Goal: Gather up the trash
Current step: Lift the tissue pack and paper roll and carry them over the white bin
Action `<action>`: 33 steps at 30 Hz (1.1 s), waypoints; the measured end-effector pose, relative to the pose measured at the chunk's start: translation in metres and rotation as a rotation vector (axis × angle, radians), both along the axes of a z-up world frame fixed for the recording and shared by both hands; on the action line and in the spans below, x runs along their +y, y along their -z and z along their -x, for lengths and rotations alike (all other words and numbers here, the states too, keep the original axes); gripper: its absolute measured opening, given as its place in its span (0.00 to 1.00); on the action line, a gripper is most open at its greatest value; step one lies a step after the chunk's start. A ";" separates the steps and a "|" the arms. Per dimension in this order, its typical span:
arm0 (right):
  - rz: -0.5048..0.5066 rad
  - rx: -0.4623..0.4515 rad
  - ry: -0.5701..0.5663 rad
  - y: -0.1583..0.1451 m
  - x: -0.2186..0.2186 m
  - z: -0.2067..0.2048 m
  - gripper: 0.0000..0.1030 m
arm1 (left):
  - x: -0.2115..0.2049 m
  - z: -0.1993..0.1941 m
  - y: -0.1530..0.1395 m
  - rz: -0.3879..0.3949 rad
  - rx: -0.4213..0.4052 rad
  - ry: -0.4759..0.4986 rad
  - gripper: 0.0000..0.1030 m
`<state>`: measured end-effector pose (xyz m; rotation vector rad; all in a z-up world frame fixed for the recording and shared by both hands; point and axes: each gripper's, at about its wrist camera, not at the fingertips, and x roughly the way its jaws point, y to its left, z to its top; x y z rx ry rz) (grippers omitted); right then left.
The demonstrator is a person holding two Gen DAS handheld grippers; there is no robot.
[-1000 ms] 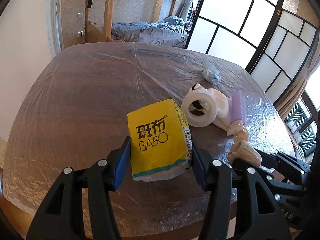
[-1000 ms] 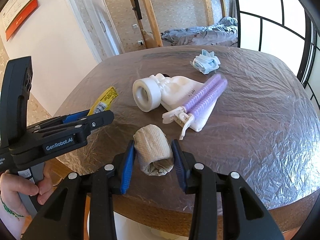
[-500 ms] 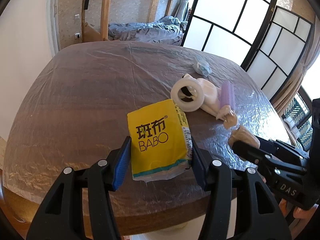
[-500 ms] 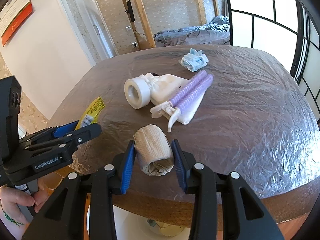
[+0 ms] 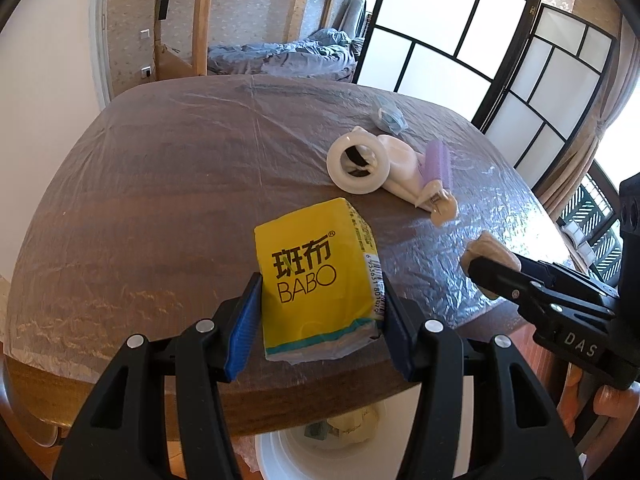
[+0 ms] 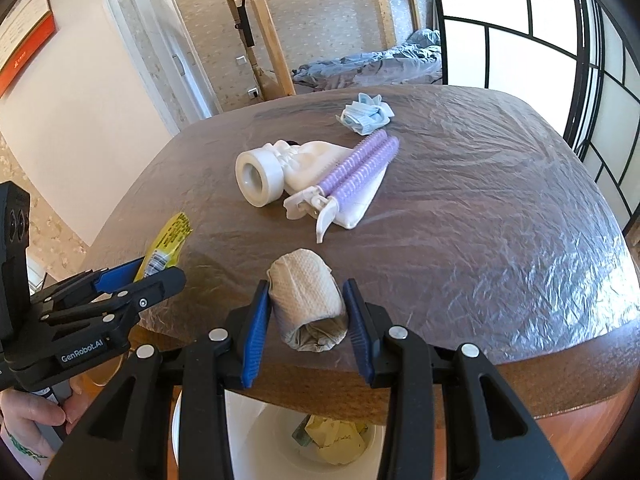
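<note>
My left gripper (image 5: 318, 320) is shut on a yellow BABO tissue pack (image 5: 316, 276), held above the table's near edge. My right gripper (image 6: 306, 320) is shut on a crumpled brown paper towel wad (image 6: 306, 300), also at the near edge. A white trash bin (image 6: 276, 436) holding crumpled paper stands on the floor below both grippers; it also shows in the left wrist view (image 5: 280, 456). The right gripper shows at the right of the left wrist view (image 5: 492, 270). The left gripper with the pack shows at the left of the right wrist view (image 6: 138, 274).
The round brown table (image 6: 480, 208) is covered in clear plastic film. On it lie a white tape roll (image 6: 258, 174) with a white pouch, a purple roller brush (image 6: 360, 168) and a crumpled blue face mask (image 6: 366, 114). Sliding screens stand to the right, a bunk bed behind.
Both grippers have drawn back toward the table's near edge with their loads still held. The white bin below has come into view.
</note>
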<state>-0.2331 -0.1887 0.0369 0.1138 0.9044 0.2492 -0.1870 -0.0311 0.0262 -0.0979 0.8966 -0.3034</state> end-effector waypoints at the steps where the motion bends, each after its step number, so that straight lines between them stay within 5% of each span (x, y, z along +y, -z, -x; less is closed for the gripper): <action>1: 0.001 0.001 0.004 0.000 0.000 0.002 0.36 | 0.001 0.002 0.000 0.002 0.000 0.002 0.54; 18: 0.003 0.011 0.072 0.005 0.001 0.053 0.36 | -0.002 0.038 0.001 0.032 -0.007 0.038 0.54; 33: -0.021 0.034 -0.042 0.012 -0.032 0.105 0.36 | -0.031 0.104 0.012 0.006 0.023 -0.091 0.54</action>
